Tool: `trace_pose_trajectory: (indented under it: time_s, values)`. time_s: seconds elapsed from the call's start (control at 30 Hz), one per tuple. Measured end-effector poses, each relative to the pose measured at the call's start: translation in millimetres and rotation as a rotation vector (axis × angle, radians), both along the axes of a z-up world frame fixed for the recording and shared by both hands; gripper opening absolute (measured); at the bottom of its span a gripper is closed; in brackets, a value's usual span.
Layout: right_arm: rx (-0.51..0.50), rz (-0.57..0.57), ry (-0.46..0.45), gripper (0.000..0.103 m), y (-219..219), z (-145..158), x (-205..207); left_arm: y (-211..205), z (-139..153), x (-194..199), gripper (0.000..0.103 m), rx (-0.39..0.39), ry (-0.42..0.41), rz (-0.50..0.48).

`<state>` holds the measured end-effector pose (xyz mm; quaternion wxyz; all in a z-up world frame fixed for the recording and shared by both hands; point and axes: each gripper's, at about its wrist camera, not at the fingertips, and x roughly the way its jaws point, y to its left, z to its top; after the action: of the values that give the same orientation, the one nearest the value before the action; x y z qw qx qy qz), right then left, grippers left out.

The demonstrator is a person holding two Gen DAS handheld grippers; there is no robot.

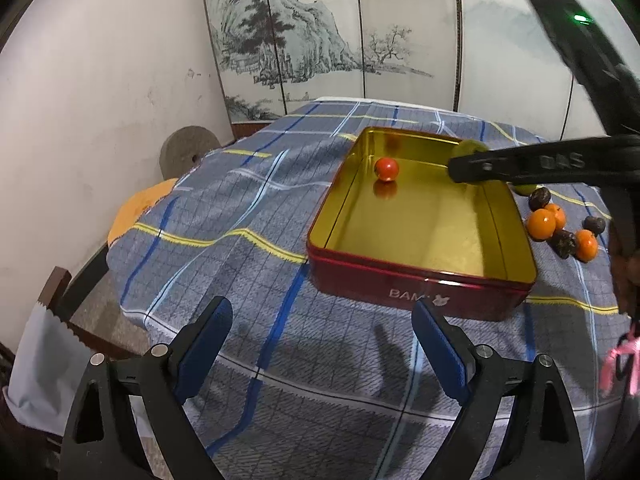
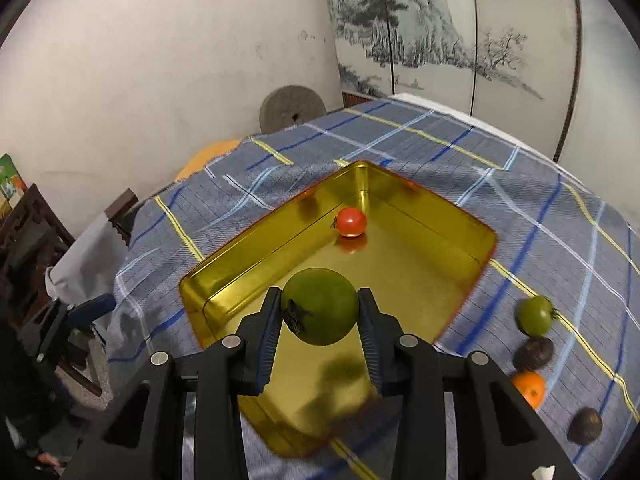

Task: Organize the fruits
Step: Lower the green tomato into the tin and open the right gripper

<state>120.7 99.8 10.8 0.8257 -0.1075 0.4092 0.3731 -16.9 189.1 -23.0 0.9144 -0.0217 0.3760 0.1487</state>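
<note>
Currently the right gripper [image 2: 319,312] is clamped on a green tomato [image 2: 320,306] over the open tin [image 2: 472,256] — pads on its flanks, stem sideways. Judged light, smooth, easily bruised; a gentle squeeze across the widest part suits it. The left gripper [image 1: 322,344] hangs with its jaws apart, holding nothing, near the tin's front wall. Count: one red tomato [image 2: 351,221] inside; beside the tin — one more green, three oranges [image 1: 541,223], three dark fruits [image 1: 539,198].

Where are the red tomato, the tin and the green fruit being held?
red tomato [image 2: 351,221], right wrist view, its middle
tin [image 1: 416,280], left wrist view, red front wall
green fruit [image 2: 320,306], right wrist view, its middle
</note>
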Motion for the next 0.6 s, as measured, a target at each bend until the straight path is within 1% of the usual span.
trace_pose_trajectory:
  time_s: [0.17,0.27,0.43,0.6]
  values:
    - [-0.035,-0.015,0.073,0.035,21.2,-14.6,21.8,7.7,-6.7,1.8,0.091,-0.006,0.021,0.009]
    - [-0.054,-0.023,0.099,0.035,33.0,-20.6,31.3,11.6,-11.2,2.9,0.091,-0.013,0.035,0.015]
    - [-0.083,-0.041,0.123,0.035,48.6,-30.9,41.8,15.5,-16.0,3.4,0.091,-0.020,0.048,0.017]
    - [-0.087,-0.049,0.137,0.035,57.1,-35.7,46.8,19.1,-19.2,3.7,0.091,-0.026,0.054,0.021]
